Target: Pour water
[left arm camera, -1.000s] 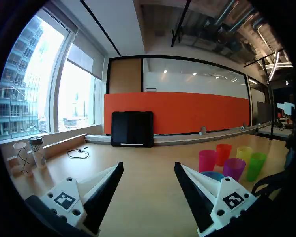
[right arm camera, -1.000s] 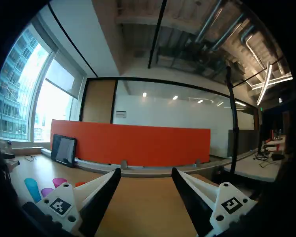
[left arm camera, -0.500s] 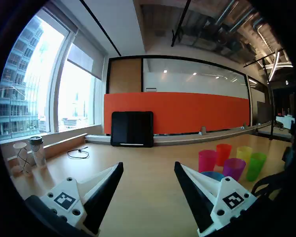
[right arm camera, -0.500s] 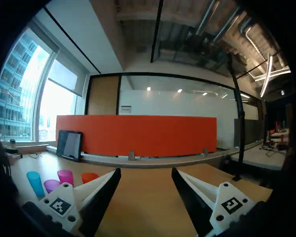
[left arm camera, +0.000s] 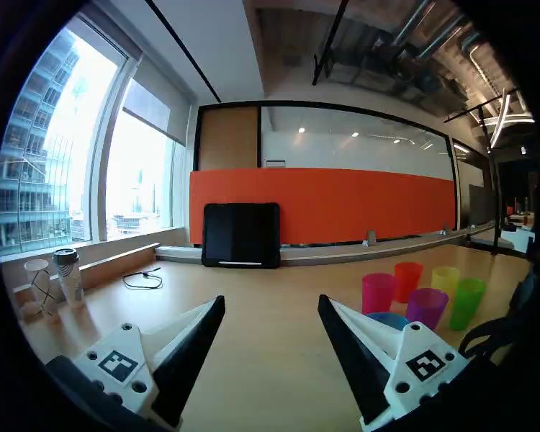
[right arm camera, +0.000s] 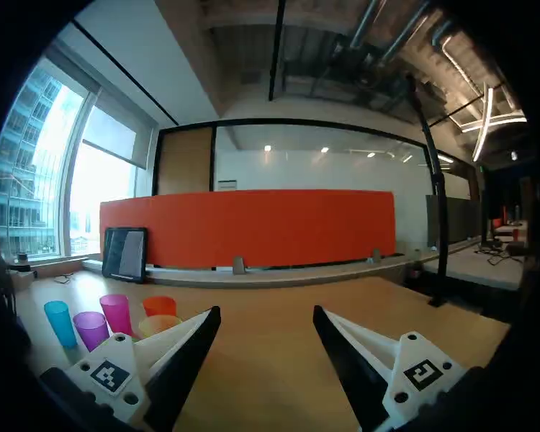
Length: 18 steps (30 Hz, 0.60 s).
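Note:
Several coloured plastic cups stand grouped on the wooden table. In the left gripper view a pink cup (left arm camera: 377, 291), orange cup (left arm camera: 407, 280), yellow cup (left arm camera: 445, 281), green cup (left arm camera: 468, 302), purple cup (left arm camera: 426, 307) and the rim of a blue cup (left arm camera: 387, 319) sit to the right, just beyond the right finger. My left gripper (left arm camera: 270, 317) is open and holds nothing. In the right gripper view the blue cup (right arm camera: 59, 323), purple cup (right arm camera: 91, 330), pink cup (right arm camera: 116, 312), orange cup (right arm camera: 159, 306) and yellow cup (right arm camera: 157, 325) stand at the left. My right gripper (right arm camera: 265, 325) is open and holds nothing.
A black tablet (left arm camera: 241, 235) leans against an orange partition (left arm camera: 327, 204) at the table's far edge. A lidded paper cup (left arm camera: 68, 276) and a glass (left arm camera: 39, 286) stand by the window ledge at left, with a thin cable (left arm camera: 143, 278) nearby. A black pole (right arm camera: 435, 216) rises at right.
The right gripper view has tilted downward, so more table and more of the cups show at its left. The left gripper has stayed still.

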### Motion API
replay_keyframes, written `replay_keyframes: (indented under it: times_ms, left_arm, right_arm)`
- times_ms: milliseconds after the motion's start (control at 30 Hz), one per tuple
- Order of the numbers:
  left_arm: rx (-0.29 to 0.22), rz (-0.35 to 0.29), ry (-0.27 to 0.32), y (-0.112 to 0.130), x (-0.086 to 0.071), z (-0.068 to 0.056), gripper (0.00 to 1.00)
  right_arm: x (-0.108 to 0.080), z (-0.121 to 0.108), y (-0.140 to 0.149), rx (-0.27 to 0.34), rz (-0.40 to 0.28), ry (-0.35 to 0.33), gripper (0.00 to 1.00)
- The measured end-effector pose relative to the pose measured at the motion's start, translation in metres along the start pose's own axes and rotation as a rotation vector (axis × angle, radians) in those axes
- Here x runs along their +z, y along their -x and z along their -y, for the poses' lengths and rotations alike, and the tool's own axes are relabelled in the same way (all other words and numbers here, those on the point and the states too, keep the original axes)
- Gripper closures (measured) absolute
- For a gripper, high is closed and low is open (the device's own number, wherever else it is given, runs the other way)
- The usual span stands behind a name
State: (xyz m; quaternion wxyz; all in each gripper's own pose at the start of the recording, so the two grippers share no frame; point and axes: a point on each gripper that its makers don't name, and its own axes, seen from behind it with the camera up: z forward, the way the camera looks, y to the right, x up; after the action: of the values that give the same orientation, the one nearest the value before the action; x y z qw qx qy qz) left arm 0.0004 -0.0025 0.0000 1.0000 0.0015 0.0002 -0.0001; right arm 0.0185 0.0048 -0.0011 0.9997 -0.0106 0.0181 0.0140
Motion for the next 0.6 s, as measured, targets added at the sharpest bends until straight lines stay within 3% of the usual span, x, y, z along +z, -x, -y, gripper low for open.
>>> replay_keyframes:
  times_ms: [600]
  left_arm:
    - [0.0,0.0,0.0,0.0,0.0,0.0,0.04]
  right_arm:
    - [0.005,-0.006,0.018,-0.007,0.031,0.004,0.01]
